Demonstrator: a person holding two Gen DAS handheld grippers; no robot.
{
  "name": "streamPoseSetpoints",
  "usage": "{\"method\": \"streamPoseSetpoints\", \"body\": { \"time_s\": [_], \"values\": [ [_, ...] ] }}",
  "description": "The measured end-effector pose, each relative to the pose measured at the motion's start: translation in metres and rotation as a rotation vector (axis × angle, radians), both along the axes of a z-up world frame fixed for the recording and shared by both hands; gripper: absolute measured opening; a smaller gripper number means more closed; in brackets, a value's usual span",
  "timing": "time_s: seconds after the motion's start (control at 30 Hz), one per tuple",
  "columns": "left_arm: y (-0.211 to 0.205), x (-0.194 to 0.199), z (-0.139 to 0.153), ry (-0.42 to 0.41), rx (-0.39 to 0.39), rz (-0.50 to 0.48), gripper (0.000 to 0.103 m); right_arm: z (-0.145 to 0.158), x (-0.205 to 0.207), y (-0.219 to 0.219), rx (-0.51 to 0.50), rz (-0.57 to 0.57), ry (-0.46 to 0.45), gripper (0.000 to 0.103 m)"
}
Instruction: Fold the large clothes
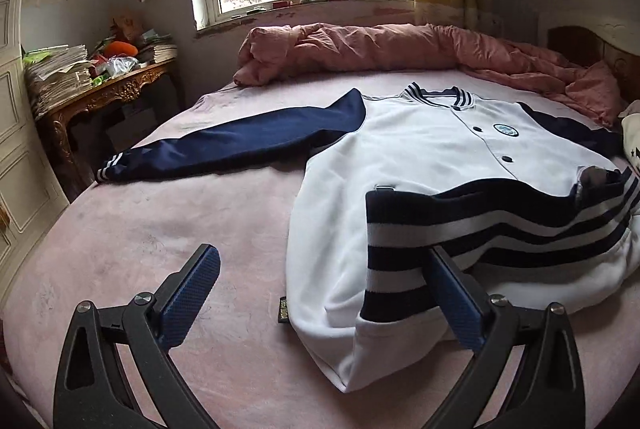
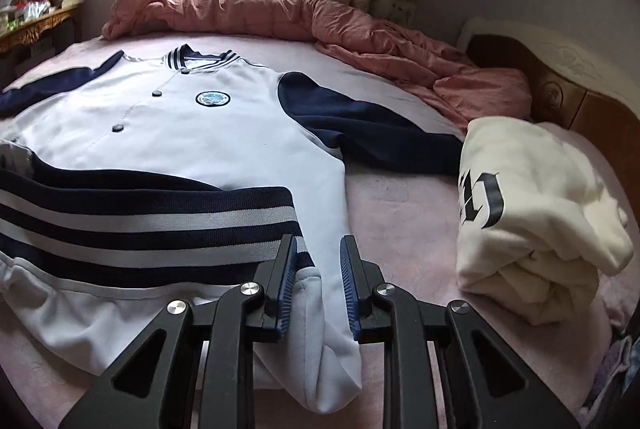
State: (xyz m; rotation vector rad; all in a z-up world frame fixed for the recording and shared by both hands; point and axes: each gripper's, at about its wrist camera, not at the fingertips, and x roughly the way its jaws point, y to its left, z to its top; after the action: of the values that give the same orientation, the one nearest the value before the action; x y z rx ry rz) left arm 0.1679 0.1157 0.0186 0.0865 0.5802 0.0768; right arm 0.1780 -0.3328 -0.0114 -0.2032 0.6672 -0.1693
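A white varsity jacket (image 1: 424, 157) with navy sleeves lies face up on the pink bed (image 1: 180, 229). Its navy-and-white striped hem (image 1: 460, 229) is folded up over the body. My left gripper (image 1: 324, 257) is wide open at the jacket's lower left corner, with white fabric between its fingers. In the right wrist view the jacket (image 2: 180, 133) fills the left side. My right gripper (image 2: 318, 249) is partly closed around the folded lower right corner (image 2: 320, 293), with a gap still showing between the pads.
A rumpled pink quilt (image 1: 400, 49) lies along the far side of the bed. A folded cream garment with black lettering (image 2: 532, 217) sits at the right. A cluttered wooden table (image 1: 100, 85) stands at the left. The wooden headboard (image 2: 568, 97) is at the right.
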Motion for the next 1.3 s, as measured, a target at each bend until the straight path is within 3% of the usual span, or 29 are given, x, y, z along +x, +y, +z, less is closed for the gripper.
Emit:
{"method": "streamPoseSetpoints", "body": {
  "time_s": [0.07, 0.13, 0.17, 0.2, 0.27, 0.3, 0.33, 0.4, 0.47, 0.53, 0.63, 0.7, 0.77, 0.87, 0.9, 0.93, 0.97, 1.0, 1.03, 1.07, 1.13, 1.2, 1.23, 1.3],
  "values": [
    [0.002, 0.005, -0.004, 0.041, -0.061, -0.059, 0.101, 0.002, -0.003, -0.007, 0.078, 0.026, 0.0, 0.036],
    [0.001, 0.011, -0.011, 0.124, -0.174, -0.171, 0.1, 0.001, -0.006, -0.017, 0.168, 0.062, 0.021, 0.073],
    [0.0, 0.013, -0.016, 0.162, -0.219, -0.209, 0.098, -0.002, -0.006, -0.021, 0.211, 0.07, 0.035, 0.074],
    [-0.003, 0.013, -0.022, 0.195, -0.25, -0.227, 0.09, -0.004, -0.006, -0.024, 0.237, 0.07, 0.056, 0.074],
    [-0.007, 0.01, -0.029, 0.217, -0.229, -0.207, 0.069, -0.012, -0.002, -0.03, 0.264, 0.052, 0.1, 0.074],
    [-0.008, 0.007, -0.028, 0.204, -0.199, -0.187, 0.041, -0.015, 0.0, -0.032, 0.272, 0.044, 0.113, 0.069],
    [-0.007, 0.004, -0.024, 0.187, -0.203, -0.194, 0.028, -0.017, 0.0, -0.032, 0.283, 0.05, 0.12, 0.042],
    [0.001, -0.004, -0.006, 0.134, -0.221, -0.17, 0.018, -0.018, 0.001, -0.031, 0.307, 0.041, 0.123, 0.007],
    [0.009, -0.013, 0.017, 0.062, -0.236, -0.155, 0.016, -0.008, -0.009, -0.035, 0.326, -0.001, 0.032, 0.005],
    [0.012, -0.02, 0.034, 0.016, -0.202, -0.139, 0.015, 0.009, -0.021, -0.043, 0.388, -0.002, -0.063, 0.004],
    [0.019, -0.01, 0.029, 0.064, -0.227, -0.126, 0.018, 0.011, -0.019, -0.043, 0.33, -0.029, -0.072, 0.004],
    [0.019, 0.008, 0.006, 0.166, -0.209, -0.078, 0.03, -0.003, -0.01, -0.038, 0.28, -0.066, 0.0, 0.004],
    [0.016, 0.023, -0.02, 0.238, -0.165, -0.029, 0.034, -0.015, -0.002, -0.034, 0.242, -0.082, 0.063, 0.004],
    [0.005, 0.018, -0.022, 0.187, -0.091, -0.015, 0.038, -0.009, -0.011, -0.023, 0.144, -0.095, 0.011, 0.006],
    [0.002, 0.01, -0.016, 0.142, -0.061, 0.004, 0.048, -0.003, -0.015, -0.019, 0.119, -0.1, -0.022, 0.014],
    [0.001, 0.001, -0.01, 0.095, -0.035, 0.035, 0.068, 0.003, -0.023, -0.014, 0.101, -0.11, -0.054, 0.026],
    [-0.001, -0.01, -0.004, 0.046, -0.024, 0.058, 0.077, 0.009, -0.03, -0.011, 0.103, -0.109, -0.085, 0.036],
    [-0.001, -0.022, 0.004, -0.008, -0.03, 0.063, 0.083, 0.015, -0.039, -0.008, 0.128, -0.095, -0.106, 0.061],
    [-0.002, -0.034, 0.011, -0.053, -0.04, 0.053, 0.084, 0.021, -0.05, -0.004, 0.169, -0.078, -0.134, 0.084],
    [-0.005, -0.045, 0.018, -0.09, -0.034, 0.045, 0.085, 0.026, -0.065, 0.0, 0.203, -0.065, -0.171, 0.089],
    [-0.013, -0.067, 0.028, -0.16, 0.011, 0.066, 0.101, 0.03, -0.091, 0.012, 0.227, -0.055, -0.218, 0.089],
    [-0.022, -0.092, 0.036, -0.224, 0.03, 0.056, 0.103, 0.032, -0.119, 0.031, 0.226, -0.025, -0.243, 0.092],
    [-0.028, -0.103, 0.038, -0.24, 0.039, 0.036, 0.103, 0.032, -0.132, 0.041, 0.214, -0.007, -0.25, 0.1],
    [-0.041, -0.124, 0.039, -0.245, 0.057, 0.002, 0.103, 0.032, -0.156, 0.064, 0.174, 0.034, -0.267, 0.103]
  ]
}}
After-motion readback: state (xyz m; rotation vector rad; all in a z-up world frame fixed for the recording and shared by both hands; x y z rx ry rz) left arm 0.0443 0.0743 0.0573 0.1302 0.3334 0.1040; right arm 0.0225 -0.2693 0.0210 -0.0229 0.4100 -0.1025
